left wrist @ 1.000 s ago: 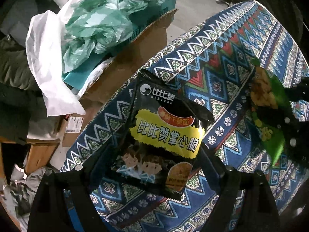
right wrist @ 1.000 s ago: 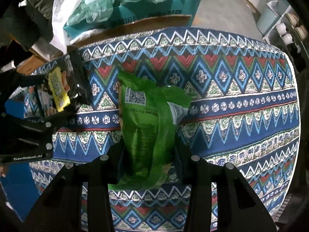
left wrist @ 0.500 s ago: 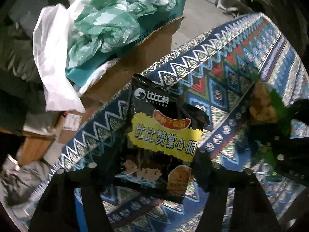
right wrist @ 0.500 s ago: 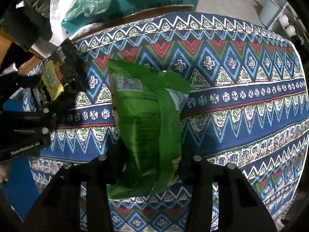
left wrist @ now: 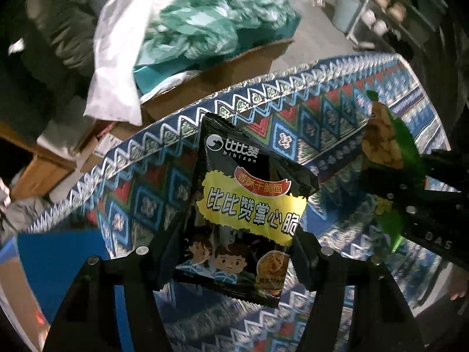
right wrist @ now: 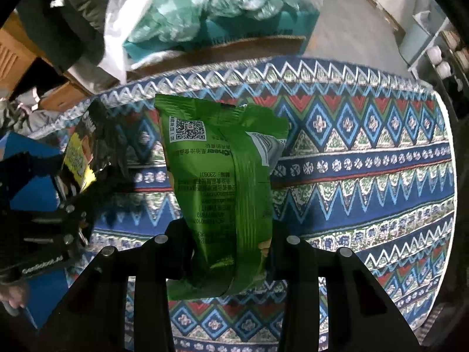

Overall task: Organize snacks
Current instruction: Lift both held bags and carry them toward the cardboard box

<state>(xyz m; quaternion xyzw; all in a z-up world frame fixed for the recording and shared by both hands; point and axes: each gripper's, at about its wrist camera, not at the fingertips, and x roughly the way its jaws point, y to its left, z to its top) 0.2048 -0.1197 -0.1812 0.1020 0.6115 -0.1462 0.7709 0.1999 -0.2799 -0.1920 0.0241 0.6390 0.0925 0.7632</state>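
the left gripper (left wrist: pixel 231 261) is clenching its fingers (left wrist: pixel 164 252) on the lower part of a black snack packet (left wrist: pixel 246 220), roughly half closed, one finger pressing each side edge. the packet is standing up from between the fingers with its printed front facing the camera, and it is hanging clear above the patterned surface (left wrist: pixel 307 123). the right gripper (right wrist: pixel 227 252) is gripping a green snack packet (right wrist: pixel 219 182) with its fingers (right wrist: pixel 178 249) drawn in narrower, squeezing the lower half so the bag is creasing; its back, with a square code, is facing the camera. this bag is also sitting above the surface (right wrist: pixel 366 152), not touching it. two packets are showing, one black and one green, one in each gripper, side by side but apart. one cardboard box (left wrist: pixel 222 70) stuffed with green and white bags is sitting beyond the far edge.
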